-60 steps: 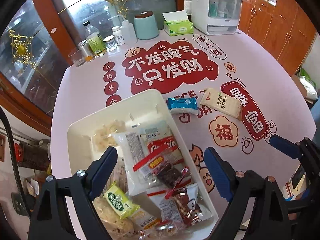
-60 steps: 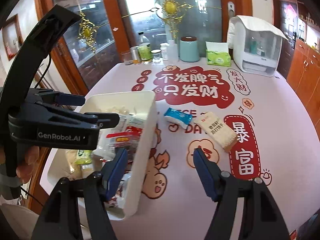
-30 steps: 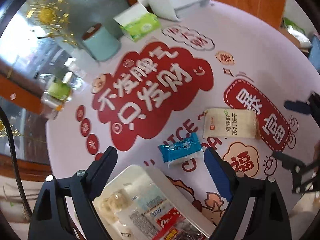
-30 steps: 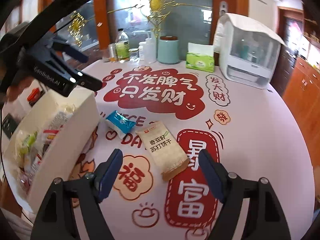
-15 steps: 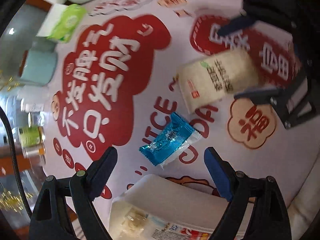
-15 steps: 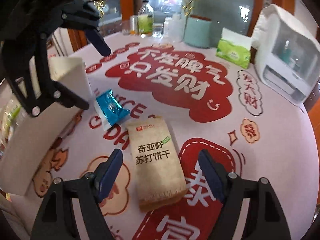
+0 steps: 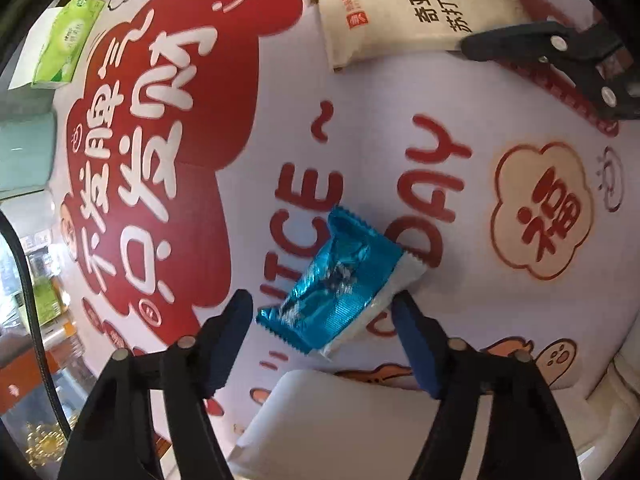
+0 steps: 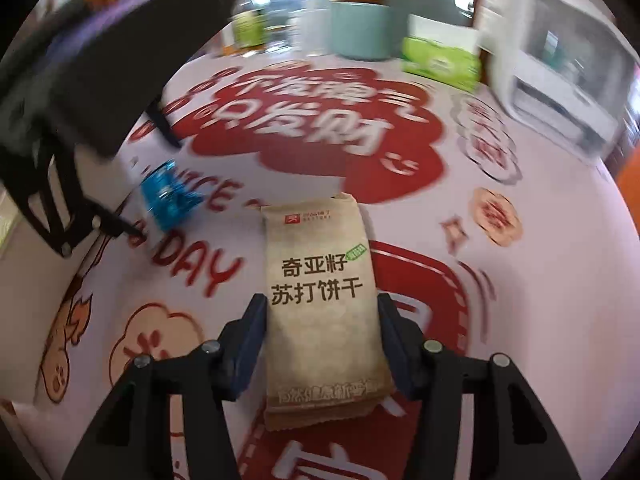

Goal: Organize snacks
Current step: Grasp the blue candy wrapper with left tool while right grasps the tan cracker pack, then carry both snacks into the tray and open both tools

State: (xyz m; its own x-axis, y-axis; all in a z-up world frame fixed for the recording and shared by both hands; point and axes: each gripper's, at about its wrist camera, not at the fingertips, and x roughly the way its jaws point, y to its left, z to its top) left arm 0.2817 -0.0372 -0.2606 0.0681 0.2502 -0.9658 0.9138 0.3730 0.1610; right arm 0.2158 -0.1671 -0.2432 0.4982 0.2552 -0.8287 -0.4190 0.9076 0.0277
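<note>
A blue foil snack packet (image 7: 340,280) lies on the printed tablecloth. My left gripper (image 7: 324,306) is open with a finger on each side of it, low over the table. A beige cracker packet (image 8: 324,300) lies lengthwise between the fingers of my right gripper (image 8: 320,312), whose jaws are still apart on either side of it. The blue packet (image 8: 168,196) and the left gripper show blurred in the right wrist view. The cracker packet (image 7: 416,12) and a right finger (image 7: 552,44) show at the top of the left wrist view. The white snack bin's rim (image 7: 320,412) is just below the left gripper.
At the table's far end stand a green tissue box (image 8: 440,60), a teal canister (image 8: 360,32), a bottle (image 8: 250,28) and a white appliance (image 8: 560,56). The tissue box (image 7: 64,44) also shows in the left wrist view.
Both grippers have dropped toward the table. The left one closed in around the blue packet and the right one around the cracker packet. Neither packet has moved.
</note>
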